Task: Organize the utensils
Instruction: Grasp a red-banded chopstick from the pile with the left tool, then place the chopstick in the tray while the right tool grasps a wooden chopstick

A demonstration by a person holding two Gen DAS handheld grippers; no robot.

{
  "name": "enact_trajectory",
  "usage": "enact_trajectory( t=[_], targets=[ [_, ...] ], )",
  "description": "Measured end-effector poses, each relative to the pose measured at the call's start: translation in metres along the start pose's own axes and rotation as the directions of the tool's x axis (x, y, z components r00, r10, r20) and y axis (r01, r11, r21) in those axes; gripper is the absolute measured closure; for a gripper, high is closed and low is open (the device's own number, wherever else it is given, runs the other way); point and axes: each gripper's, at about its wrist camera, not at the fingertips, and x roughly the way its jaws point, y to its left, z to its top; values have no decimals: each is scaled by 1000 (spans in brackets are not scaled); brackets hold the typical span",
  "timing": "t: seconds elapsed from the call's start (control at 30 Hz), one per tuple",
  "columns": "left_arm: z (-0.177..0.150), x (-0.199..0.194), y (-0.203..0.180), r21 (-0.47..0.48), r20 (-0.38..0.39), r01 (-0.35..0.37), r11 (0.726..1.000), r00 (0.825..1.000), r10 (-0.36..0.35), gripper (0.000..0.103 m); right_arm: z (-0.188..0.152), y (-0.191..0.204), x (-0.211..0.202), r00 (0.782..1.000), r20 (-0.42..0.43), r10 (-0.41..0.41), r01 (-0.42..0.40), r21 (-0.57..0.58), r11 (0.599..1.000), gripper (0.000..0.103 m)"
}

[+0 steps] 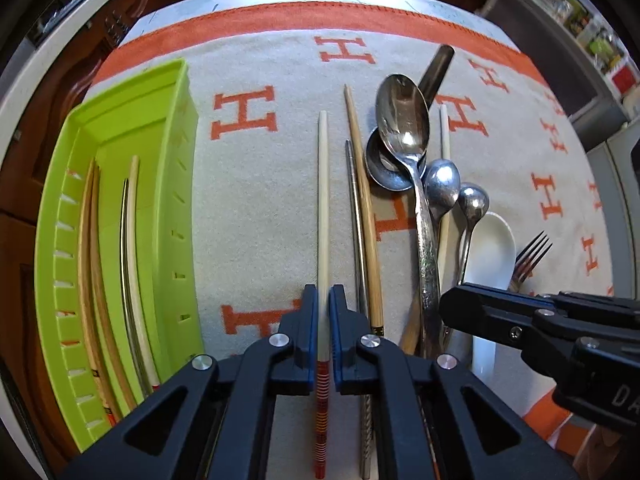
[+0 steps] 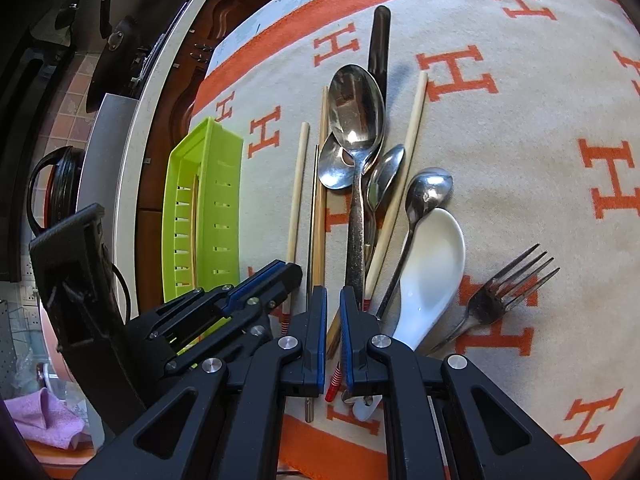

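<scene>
pale chopstick (image 1: 323, 216) | clamped between left gripper (image 1: 323, 300) fingers (image 1: 310, 320)

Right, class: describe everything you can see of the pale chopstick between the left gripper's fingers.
The pale chopstick is a slim, straight stick, cream along most of its length, looking like wood or bamboo, with a band of red and orange stripes at its thick end. It runs lengthwise over the grey cloth with orange H letters, parallel to the other chopsticks. The left gripper is shut on it just above the stripes, blue pads pressing both sides. No other utensil touches it.
</scene>
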Motion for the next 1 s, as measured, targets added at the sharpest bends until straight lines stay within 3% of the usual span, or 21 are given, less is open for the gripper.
enact_trajectory(
  t=[0.17, 0.43, 0.6, 0.7, 1.0],
  targets=[
    [-8, -16, 9, -13, 27, 24, 1000, 999, -24, 100, 3, 2, 1, 1000, -1, -15, 15, -2, 1000, 96],
    [-22, -89, 34, -14, 149, 48, 999, 988, -45, 100, 12, 12, 11, 999, -10, -39, 39, -4, 999, 96],
    [-29, -125, 66, -59, 222, 1, 998, 975, 12, 99, 13, 21, 20, 998, -16, -55, 55, -10, 998, 91],
    [-35, -131, 87, -97, 248, -76, 992, 964, 98, 99, 14, 27, 27, 997, -16, -73, 73, -16, 997, 91],
    [-45, -110, 131, -159, 212, -145, 977, 961, 177, 99, 12, 43, 46, 984, -14, -176, 175, -54, 983, 91]
  ],
)
